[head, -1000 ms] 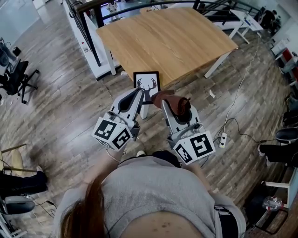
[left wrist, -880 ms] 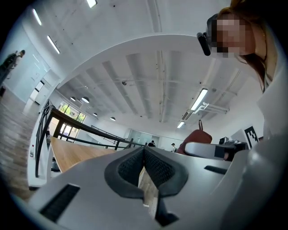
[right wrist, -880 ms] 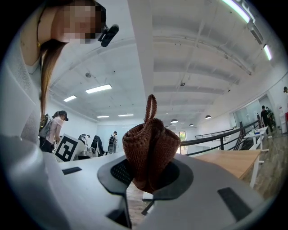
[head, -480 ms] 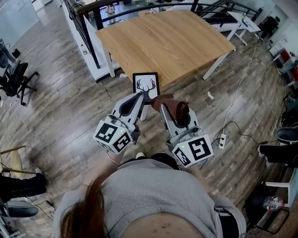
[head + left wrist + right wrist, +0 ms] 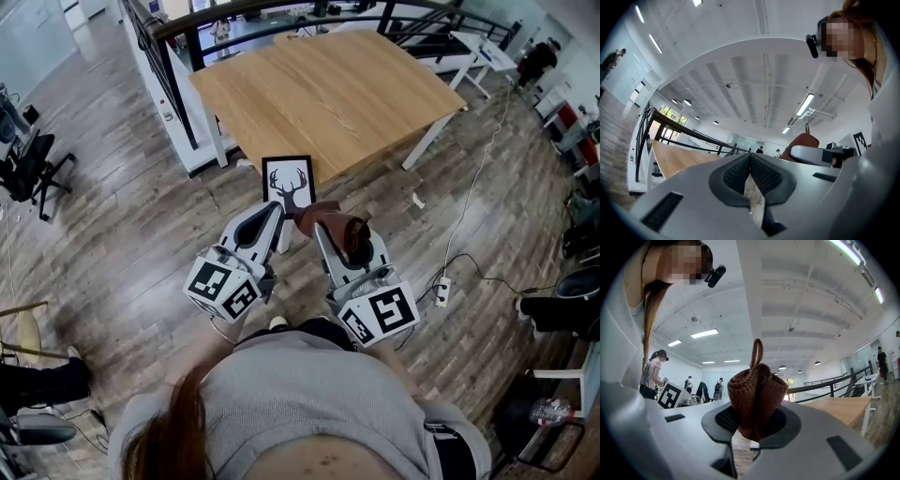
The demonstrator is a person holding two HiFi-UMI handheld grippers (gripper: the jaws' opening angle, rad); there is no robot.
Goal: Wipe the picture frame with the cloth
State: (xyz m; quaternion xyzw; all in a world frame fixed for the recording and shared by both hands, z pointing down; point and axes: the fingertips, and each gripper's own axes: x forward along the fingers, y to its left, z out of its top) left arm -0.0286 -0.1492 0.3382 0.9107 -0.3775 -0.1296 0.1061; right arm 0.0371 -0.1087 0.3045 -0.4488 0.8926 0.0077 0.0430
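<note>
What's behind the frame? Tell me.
Only the wooden table top shows behind the frame, which stands at its near corner. The strip of top right behind the frame is covered.

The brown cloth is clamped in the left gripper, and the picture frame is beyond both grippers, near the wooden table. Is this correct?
Not quite. The brown cloth is clamped in the right gripper, not the left; the right gripper view shows it between the jaws. The left gripper is shut on nothing. The picture frame is indeed beyond both grippers, near the wooden table.
</note>
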